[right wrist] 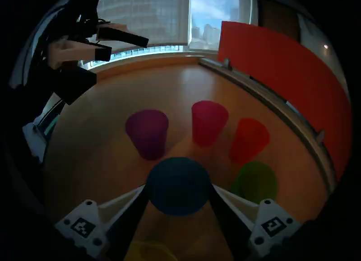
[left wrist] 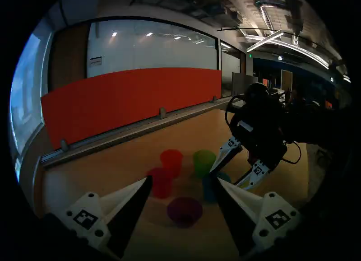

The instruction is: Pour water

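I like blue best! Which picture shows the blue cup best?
The right gripper view: the blue cup sits big and close, between the fingers of the right gripper. In the left gripper view it is farther off, dim, and partly hidden behind a finger of the left gripper.

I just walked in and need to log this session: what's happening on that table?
A person is working two handheld grippers over a wooden table with coloured plastic cups on it. The right gripper has its fingers on either side of the dark blue plastic cup; whether they press on it is unclear. The left gripper hovers open, facing the purple plastic cup. The cups all stand upright.
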Demonstrator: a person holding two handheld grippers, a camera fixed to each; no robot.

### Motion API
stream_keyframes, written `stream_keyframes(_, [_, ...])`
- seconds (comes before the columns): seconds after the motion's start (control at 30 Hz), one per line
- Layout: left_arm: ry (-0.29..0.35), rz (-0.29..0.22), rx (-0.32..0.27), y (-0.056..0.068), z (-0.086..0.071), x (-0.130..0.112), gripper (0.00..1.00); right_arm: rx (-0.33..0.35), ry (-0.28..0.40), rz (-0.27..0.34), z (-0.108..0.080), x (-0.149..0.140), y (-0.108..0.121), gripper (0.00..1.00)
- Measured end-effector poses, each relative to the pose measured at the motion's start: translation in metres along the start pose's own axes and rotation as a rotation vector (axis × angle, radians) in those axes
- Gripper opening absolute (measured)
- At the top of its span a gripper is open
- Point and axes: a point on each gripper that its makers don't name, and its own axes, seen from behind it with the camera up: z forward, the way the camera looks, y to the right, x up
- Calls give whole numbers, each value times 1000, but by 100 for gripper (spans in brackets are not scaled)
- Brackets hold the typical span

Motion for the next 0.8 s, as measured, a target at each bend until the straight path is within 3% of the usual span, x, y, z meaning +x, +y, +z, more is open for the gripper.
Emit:
stream_keyframes(0.3, [1,2,-2,1,1,2,96,2,83,30,-15,19,0,92])
stream_keyframes(0.8, [3,4,-7,8,5,5,96,-34,247,27,-68,59,4,92])
